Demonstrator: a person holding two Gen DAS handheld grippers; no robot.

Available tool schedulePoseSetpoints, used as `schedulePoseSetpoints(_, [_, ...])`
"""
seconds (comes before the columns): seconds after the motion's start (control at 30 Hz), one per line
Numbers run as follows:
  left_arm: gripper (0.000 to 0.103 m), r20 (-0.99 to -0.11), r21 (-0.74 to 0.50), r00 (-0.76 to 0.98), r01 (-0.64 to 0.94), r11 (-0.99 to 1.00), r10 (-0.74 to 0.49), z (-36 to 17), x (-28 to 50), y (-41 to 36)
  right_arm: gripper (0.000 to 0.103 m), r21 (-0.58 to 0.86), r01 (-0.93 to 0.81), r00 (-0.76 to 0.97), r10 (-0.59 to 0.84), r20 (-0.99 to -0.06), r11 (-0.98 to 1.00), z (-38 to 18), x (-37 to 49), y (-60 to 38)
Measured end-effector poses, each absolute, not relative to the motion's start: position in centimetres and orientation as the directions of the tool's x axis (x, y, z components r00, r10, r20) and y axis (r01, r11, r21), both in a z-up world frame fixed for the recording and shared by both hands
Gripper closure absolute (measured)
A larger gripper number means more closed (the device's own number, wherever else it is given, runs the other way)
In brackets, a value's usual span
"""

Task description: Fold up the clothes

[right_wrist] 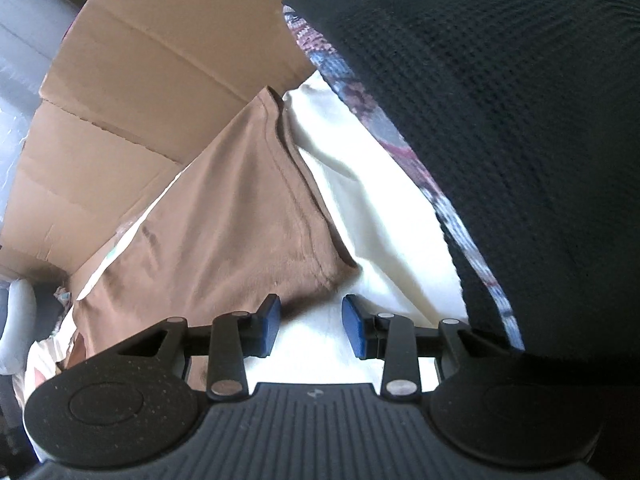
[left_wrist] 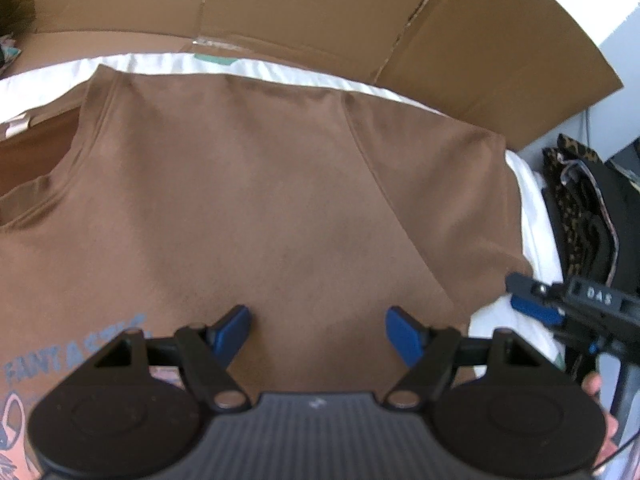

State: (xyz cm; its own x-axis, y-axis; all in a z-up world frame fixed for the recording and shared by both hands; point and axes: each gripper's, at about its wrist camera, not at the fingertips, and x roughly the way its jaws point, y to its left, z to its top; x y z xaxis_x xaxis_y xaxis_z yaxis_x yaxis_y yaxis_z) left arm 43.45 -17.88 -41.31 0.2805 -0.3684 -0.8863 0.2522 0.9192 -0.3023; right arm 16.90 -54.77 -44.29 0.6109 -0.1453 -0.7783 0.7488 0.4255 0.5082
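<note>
Brown T-shirt (left_wrist: 256, 184) flat on white sheet (right_wrist: 384, 208). Left gripper (left_wrist: 318, 332) wide, empty; right gripper (right_wrist: 310, 324) half-open, apparently empty (sleeve hem at frame centre). Risk: pinching sheet too.

Ahead of the tongs, flattened brown cardboard (left_wrist: 320, 4) stands behind a white sheet (right_wrist: 384, 216) covering the work surface. To the right sits a leopard-print bag (left_wrist: 576, 216); a black mesh fabric (right_wrist: 520, 120) looms close.

parted gripper (right_wrist: 311, 324) beside brown shirt (right_wrist: 224, 216)
</note>
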Motion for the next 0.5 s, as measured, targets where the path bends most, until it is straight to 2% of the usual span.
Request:
schedulePoseSetpoints(0.17, [0.026,-0.886,-0.298,0.28,0.264,0.917,-0.369,-41.1,43.5,-18.0,0.065,0.539,0.76,0.617,-0.145,-0.773,0.362,-44.6,17.0,-55.7])
schedulePoseSetpoints(0.27, [0.026,-0.881,-0.31,0.278,0.273,0.911,-0.383,-41.0,43.4,-18.3,0.083,0.541,0.774,0.608,-0.148,-0.78,0.329,-44.8,16.7,-56.1])
schedulePoseSetpoints(0.3, [0.028,-0.877,-0.32,0.274,0.278,0.906,-0.394,-41.0,43.3,-18.4,0.086,0.539,0.778,0.604,-0.147,-0.784,0.323,-44.8,16.6,-56.1])
schedulePoseSetpoints(0.37, [0.03,-0.865,-0.363,0.248,0.293,0.885,-0.437,-41.0,43.1,-18.8,0.088,0.534,0.783,0.598,-0.149,-0.788,0.319,-44.6,16.3,-56.2])
schedulePoseSetpoints(0.43, [0.031,-0.851,-0.394,0.229,0.319,0.862,-0.473,-41.0,42.7,-19.4,0.095,0.528,0.785,0.594,-0.152,-0.79,0.326,-43.9,15.6,-56.6])
schedulePoseSetpoints(0.5, [0.032,-0.849,-0.394,0.218,0.344,0.852,-0.481,-41.0,42.4,-20.3,0.096,0.521,0.786,0.591,-0.156,-0.792,0.332,-43.3,15.0,-57.0])
